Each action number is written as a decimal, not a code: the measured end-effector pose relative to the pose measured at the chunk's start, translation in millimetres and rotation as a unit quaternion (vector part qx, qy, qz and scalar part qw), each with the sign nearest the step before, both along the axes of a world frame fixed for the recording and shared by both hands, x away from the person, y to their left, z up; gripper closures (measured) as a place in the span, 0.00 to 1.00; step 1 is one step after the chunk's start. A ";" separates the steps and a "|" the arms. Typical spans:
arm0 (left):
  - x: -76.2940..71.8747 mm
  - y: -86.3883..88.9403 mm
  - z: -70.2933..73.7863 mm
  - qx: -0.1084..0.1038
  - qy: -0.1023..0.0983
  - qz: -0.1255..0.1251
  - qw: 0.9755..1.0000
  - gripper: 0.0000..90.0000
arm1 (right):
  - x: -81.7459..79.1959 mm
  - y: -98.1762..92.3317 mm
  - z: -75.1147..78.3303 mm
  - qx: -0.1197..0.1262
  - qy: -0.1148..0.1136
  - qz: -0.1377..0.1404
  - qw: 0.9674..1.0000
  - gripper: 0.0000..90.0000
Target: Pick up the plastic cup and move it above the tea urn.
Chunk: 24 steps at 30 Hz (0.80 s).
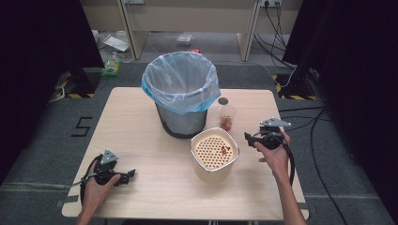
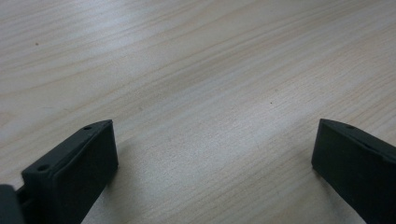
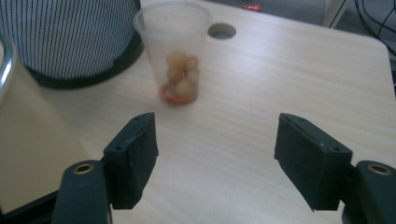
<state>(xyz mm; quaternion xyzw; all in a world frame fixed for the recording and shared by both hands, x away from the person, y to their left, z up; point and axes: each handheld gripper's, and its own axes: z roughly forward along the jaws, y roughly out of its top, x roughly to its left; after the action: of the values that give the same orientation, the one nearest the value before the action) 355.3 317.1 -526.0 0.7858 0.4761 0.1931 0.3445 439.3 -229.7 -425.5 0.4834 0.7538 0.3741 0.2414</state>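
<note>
A clear plastic cup (image 1: 226, 116) (image 3: 174, 56) with several small round pieces at its bottom stands on the table right of the bin. My right gripper (image 1: 250, 137) (image 3: 215, 154) is open a short way in front of the cup, jaws wide apart and empty. A cream container (image 1: 214, 153) with a perforated insert holds a few reddish bits near its right side. My left gripper (image 1: 130, 175) (image 2: 212, 154) rests low over bare wood at the table's front left, open and empty.
A grey striped bin (image 1: 181, 93) (image 3: 65, 37) lined with a blue bag stands at the table's back middle. A round hole (image 1: 223, 101) (image 3: 222, 31) in the tabletop lies behind the cup. Cables (image 1: 309, 122) run over the floor to the right.
</note>
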 end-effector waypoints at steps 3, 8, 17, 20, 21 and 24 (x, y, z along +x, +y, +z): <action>0.0 0.0 0.0 0.000 0.000 0.000 1.000 0.00 | 11.9 7.1 8.1 0.000 0.003 0.002 1.000 0.37; 0.0 0.0 0.0 0.000 0.000 0.000 1.000 0.00 | 31.1 17.2 16.4 0.004 0.009 0.004 1.000 0.41; 0.0 0.0 0.0 0.000 0.000 0.000 1.000 0.00 | 70.0 34.1 22.7 0.009 0.022 -0.011 1.000 0.47; 0.0 0.0 0.0 0.000 0.000 0.000 1.000 0.00 | 81.6 40.3 23.5 0.002 0.024 -0.011 1.000 0.50; 0.0 0.0 0.0 0.000 0.000 0.000 1.000 0.00 | 83.2 41.0 23.4 0.001 0.025 -0.011 1.000 0.50; 0.0 0.0 0.0 0.000 0.000 0.000 1.000 0.00 | 89.8 44.6 22.5 -0.004 0.032 -0.015 0.999 0.52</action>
<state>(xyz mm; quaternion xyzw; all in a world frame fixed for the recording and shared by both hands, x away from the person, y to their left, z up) 355.3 317.1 -526.0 0.7858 0.4760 0.1931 0.3444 529.0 -185.1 -403.0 0.5053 0.7553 0.3518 0.2245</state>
